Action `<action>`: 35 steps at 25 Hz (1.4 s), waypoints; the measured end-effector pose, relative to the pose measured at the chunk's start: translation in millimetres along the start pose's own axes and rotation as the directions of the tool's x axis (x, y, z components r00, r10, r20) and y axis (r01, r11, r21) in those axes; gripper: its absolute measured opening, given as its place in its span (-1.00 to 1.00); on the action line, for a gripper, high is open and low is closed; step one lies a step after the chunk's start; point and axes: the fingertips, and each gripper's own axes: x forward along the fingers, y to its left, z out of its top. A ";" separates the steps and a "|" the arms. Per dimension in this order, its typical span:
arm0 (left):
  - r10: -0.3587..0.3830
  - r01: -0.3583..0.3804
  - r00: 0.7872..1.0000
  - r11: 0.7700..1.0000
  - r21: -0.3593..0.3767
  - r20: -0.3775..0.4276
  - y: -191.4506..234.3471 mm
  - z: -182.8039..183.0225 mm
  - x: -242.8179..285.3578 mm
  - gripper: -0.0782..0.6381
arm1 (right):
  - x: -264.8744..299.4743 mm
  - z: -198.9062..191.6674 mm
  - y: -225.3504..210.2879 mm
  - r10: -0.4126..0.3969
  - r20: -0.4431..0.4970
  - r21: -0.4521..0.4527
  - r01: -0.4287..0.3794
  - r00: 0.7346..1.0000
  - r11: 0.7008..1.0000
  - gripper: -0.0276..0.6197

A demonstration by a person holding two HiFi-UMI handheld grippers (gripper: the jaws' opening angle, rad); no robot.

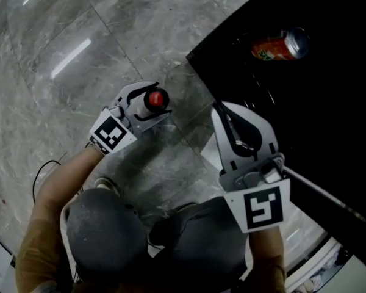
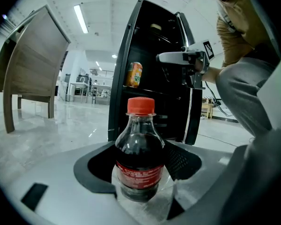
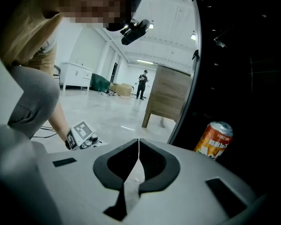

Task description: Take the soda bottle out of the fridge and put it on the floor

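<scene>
The left tongs point(image 2: 140, 149) stand wide, clamped on the soda bottle point(image 2: 139, 125) — right tongs point(image 3: 138, 144) closed together, empty.

We stand on a glossy grey marble floor point(image 1: 97, 35), its large tiles mirroring long ceiling lights. A strip light point(image 2: 81, 18) runs along the white ceiling. A wooden cabinet point(image 2: 37, 55) stands on slim legs nearby, and low white cabinets point(image 3: 75, 76) line the far wall.

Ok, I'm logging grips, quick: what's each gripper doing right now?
Left gripper: closed on the soda bottle, upright between its jaws.
Right gripper: shut, empty.
</scene>
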 end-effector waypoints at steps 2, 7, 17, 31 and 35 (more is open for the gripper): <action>0.008 -0.008 1.000 1.000 -0.005 -0.003 2.8 -11.2 4.2 0.07 | -1.4 -2.6 -0.8 -0.004 -0.005 -0.011 0.004 1.000 1.000 -0.91; 0.025 -0.025 1.000 0.999 -0.029 -0.011 2.4 -30.9 12.8 0.07 | -5.4 -5.1 -0.7 -0.008 -0.003 0.002 0.008 1.000 1.000 -0.91; 0.039 -0.040 0.999 0.999 -0.020 -0.019 -2.0 -50.7 23.6 0.07 | -8.0 4.0 3.7 -0.001 0.036 0.025 0.001 0.999 1.000 -0.91; 0.000 0.004 0.998 0.997 0.073 -0.057 -14.0 -74.2 29.6 0.08 | -11.1 0.8 -7.2 -0.036 0.044 0.040 0.034 0.998 0.999 -0.91; -0.002 0.009 0.997 0.996 0.091 -0.080 -13.2 -80.8 31.2 0.09 | -13.2 -0.3 -8.7 -0.036 0.044 0.038 0.035 0.998 0.999 -0.91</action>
